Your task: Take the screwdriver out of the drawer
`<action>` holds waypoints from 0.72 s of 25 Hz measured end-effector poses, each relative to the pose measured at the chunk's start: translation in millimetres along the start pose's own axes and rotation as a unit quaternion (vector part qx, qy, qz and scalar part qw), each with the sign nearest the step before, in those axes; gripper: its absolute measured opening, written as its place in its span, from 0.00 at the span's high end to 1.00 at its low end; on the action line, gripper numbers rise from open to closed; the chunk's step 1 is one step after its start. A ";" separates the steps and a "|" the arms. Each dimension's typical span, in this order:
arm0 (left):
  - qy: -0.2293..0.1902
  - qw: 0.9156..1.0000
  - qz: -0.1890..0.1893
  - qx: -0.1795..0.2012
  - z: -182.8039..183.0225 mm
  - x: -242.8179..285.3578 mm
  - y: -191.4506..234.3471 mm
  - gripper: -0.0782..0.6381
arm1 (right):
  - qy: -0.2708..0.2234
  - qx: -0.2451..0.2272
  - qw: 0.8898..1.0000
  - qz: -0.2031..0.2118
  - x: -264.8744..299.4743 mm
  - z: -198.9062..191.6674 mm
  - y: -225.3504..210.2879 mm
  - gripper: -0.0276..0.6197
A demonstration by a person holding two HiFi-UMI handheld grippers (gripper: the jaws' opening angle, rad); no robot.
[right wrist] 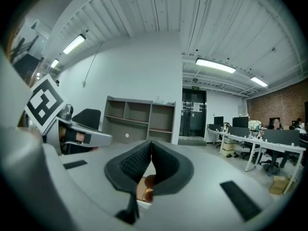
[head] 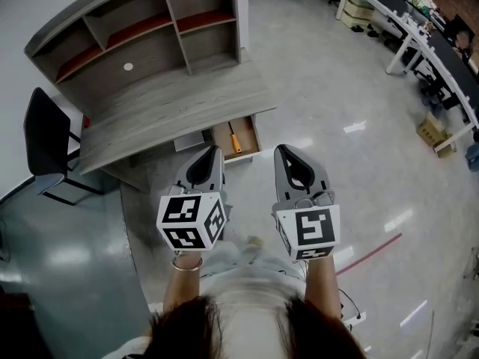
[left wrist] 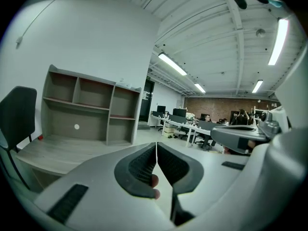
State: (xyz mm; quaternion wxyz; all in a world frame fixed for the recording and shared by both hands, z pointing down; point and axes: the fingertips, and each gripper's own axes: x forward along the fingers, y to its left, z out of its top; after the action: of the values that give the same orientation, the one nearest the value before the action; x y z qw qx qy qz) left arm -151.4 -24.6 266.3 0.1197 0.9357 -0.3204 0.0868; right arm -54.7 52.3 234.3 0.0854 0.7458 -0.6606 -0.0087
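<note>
Above glossy floor (head: 337, 88), left tongs (head: 215, 151) and right tongs (head: 284, 151) sit pressed together near the open drawer (head: 223, 142).

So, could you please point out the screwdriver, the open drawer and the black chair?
screwdriver (head: 234, 137), head view, orange handle.
drawer (head: 250, 138), head view, bare bottom.
black chair (head: 45, 134), head view, backrest.

Left gripper (head: 215, 150), right gripper (head: 283, 149) — grey, black-white marker cubes (head: 191, 221).
</note>
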 end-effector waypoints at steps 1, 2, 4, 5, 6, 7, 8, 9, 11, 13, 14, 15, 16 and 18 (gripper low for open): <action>0.002 1.000 0.004 0.000 -1.9 3.4 -0.3 0.87 | 0.001 -0.001 1.000 0.003 3.1 -2.2 -2.6 0.91; 0.004 1.000 0.007 0.000 -4.0 6.7 -0.6 0.87 | 0.001 0.000 1.000 0.006 6.2 -4.3 -5.2 0.91; 0.010 1.000 0.012 -0.001 -8.2 13.3 -0.5 0.86 | 0.002 0.003 1.000 0.012 12.2 -8.2 -9.8 0.91; 0.012 1.000 0.014 -0.003 -10.0 16.5 -0.3 0.86 | 0.003 0.003 1.000 0.015 15.1 -10.2 -11.8 0.91; 0.015 1.000 0.016 -0.005 -11.5 19.9 0.0 0.86 | 0.004 0.003 1.000 0.017 17.9 -12.0 -13.8 0.91; 0.016 1.000 0.019 -0.006 -12.6 23.6 0.9 0.86 | 0.005 0.004 1.000 0.020 21.1 -13.7 -15.8 0.91; 0.017 1.000 0.021 -0.008 -13.5 27.8 2.3 0.86 | 0.005 0.005 1.000 0.021 24.9 -15.2 -17.8 0.91; 0.018 1.000 0.023 -0.009 -14.2 32.2 4.3 0.86 | 0.006 0.007 1.000 0.023 29.2 -16.7 -19.6 0.91; 0.020 0.999 0.025 -0.012 -15.9 41.4 8.6 0.86 | 0.008 0.010 1.000 0.025 37.8 -20.0 -23.0 0.91; 0.024 0.999 0.029 -0.015 -17.8 50.6 13.1 0.86 | 0.010 0.014 0.999 0.027 45.7 -22.8 -27.1 0.91; 0.025 0.999 0.031 -0.016 -18.6 55.3 15.7 0.86 | 0.011 0.016 0.999 0.029 49.9 -23.8 -29.4 0.91; 0.026 0.999 0.033 -0.018 -19.4 60.0 18.4 0.86 | 0.010 0.020 0.999 0.030 54.4 -24.5 -31.8 0.91; 0.026 0.999 0.035 -0.019 -20.2 65.0 21.3 0.86 | 0.009 0.023 0.999 0.031 59.5 -25.1 -34.3 0.91; 0.029 0.999 0.038 -0.022 -22.1 75.6 27.5 0.86 | 0.007 0.027 0.999 0.032 70.9 -26.0 -38.8 0.91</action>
State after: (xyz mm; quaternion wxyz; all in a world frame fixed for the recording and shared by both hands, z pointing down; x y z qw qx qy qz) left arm -111.4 -83.2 310.1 0.1458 0.9173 -0.3537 0.1109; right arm -4.3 -10.3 261.6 0.0699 0.7264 -0.6835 0.0170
